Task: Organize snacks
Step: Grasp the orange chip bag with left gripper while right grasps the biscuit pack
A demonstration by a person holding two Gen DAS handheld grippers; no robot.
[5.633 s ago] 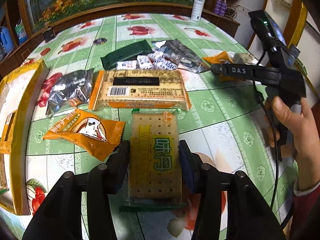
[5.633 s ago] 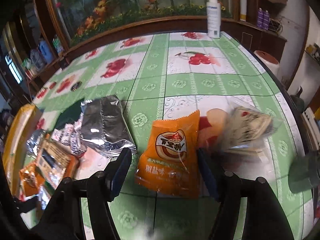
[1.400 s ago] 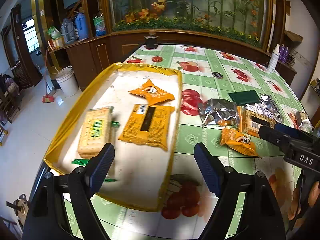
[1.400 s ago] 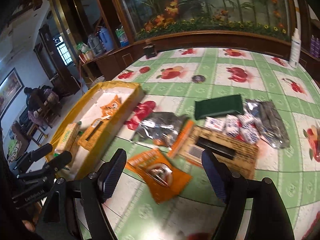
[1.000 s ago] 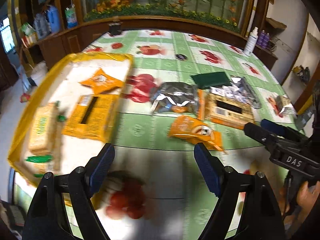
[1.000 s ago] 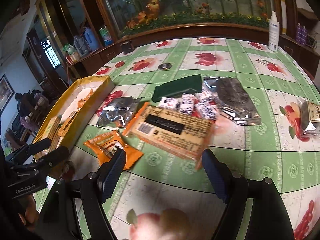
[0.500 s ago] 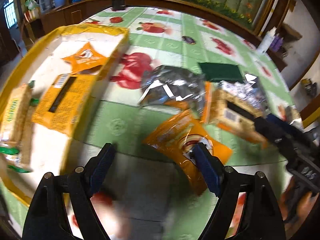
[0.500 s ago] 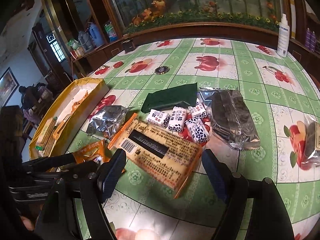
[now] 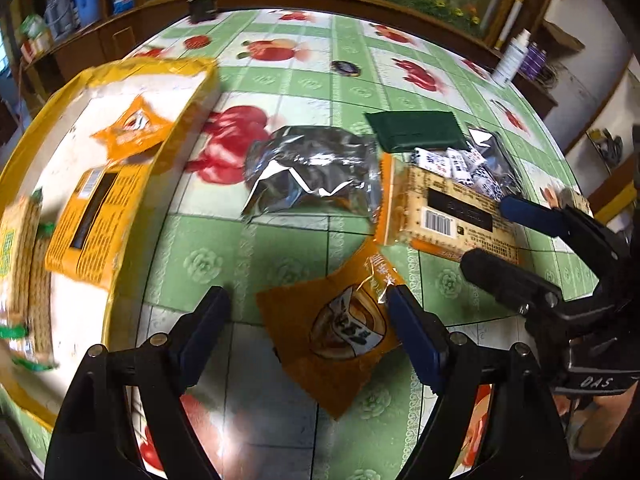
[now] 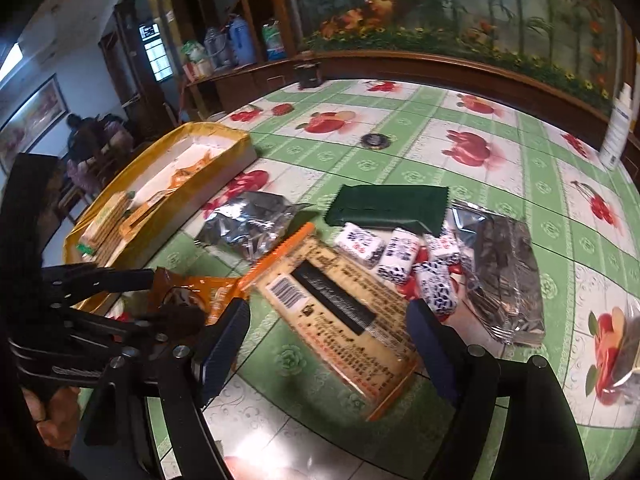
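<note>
Home dining room: fruit-print tablecloth (image 10: 440, 148), wooden cabinets (image 10: 256, 76), mural (image 10: 460, 8).

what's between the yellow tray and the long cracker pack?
The crumpled silver foil bag lies on the tablecloth between the yellow tray and the cracker pack; the right wrist view shows it best.

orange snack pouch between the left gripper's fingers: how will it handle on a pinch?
The orange snack pouch looks like thin glossy film, so probably floppy and a bit slippery. It lies flat with a puffed middle: likely light, with crushable contents. The left gripper straddles it, open; a pinch may crumple the film rather than grip firmly.
</note>
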